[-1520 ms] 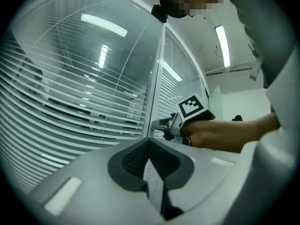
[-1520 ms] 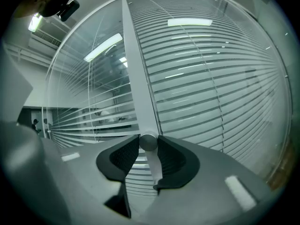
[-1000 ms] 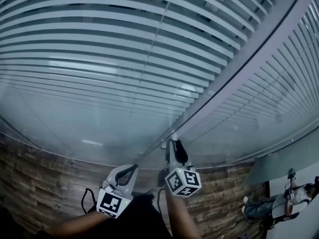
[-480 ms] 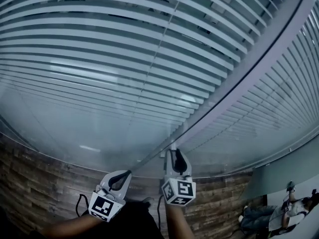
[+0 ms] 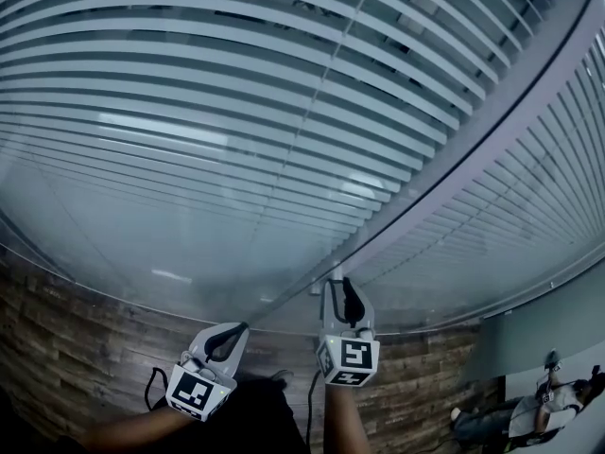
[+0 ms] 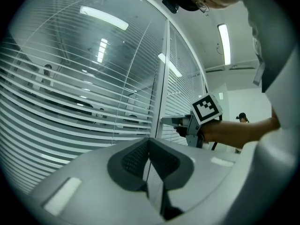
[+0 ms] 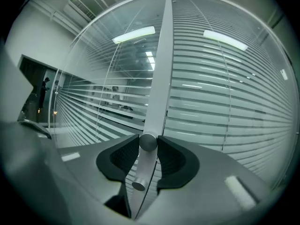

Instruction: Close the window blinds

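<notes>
Rolled about its own axis since a second ago: right gripper (image 5: 341, 289), cube now squarer to the head camera. Left gripper (image 5: 230, 332) drifted slightly left and lower.

Right pads (image 7: 123, 159) clamped on either side of a round knob (image 7: 148, 142), jaws partly apart around it, grip firm. Knob set on the upright frame (image 7: 158, 64) between two glass panes, with a smaller stud (image 7: 138, 185) just below.

Left pads (image 6: 133, 159) closed tip to tip, nothing held, aimed at the same frame beside the right gripper.

Blinds (image 5: 236, 112) behind the glass on both sides of the frame, ahead of both grippers. Left pane's slats tilted part open, with see-through gaps between them. Wood planking (image 5: 57, 348) under the glass.
</notes>
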A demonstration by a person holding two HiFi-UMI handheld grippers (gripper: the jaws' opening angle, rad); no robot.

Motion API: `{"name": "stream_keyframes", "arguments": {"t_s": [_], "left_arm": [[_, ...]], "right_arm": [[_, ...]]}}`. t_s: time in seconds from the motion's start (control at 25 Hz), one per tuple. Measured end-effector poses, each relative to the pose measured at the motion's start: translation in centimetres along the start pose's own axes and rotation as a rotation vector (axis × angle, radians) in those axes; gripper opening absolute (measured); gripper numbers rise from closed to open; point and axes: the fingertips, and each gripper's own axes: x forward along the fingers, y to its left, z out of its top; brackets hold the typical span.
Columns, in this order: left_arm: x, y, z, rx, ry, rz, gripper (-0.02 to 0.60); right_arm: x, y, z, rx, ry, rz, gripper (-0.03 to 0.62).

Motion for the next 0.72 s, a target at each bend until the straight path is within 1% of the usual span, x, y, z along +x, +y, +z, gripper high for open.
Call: {"name": "stream_keyframes", "arguments": {"t_s": [0.2,0.4,0.56,0.72], "left_arm": [[-1.1,0.4,-0.3,-0.005,-0.003,0.007,-0.005],[0.1,0.6,0.2,-0.022,-0.001,0.014,-0.005],[-0.3,-0.1,0.1,-0.026,-0.006,0.009,-0.005],[0.6,-0.5,0.3,-0.025,-0.004,-0.015,-0.005]], "right_arm": [[-0.4,0.5,-0.1,-0.099,0.005,-0.035,0.126],[0.8,-0.1,0.2,-0.183,0.036,-0.025,0.126],[0.1,0.4,-0.1,-0.327,0.078,-0.029,0.126],[0.9,0.3,0.2,-0.414,0.094,-0.026,0.127]]}}
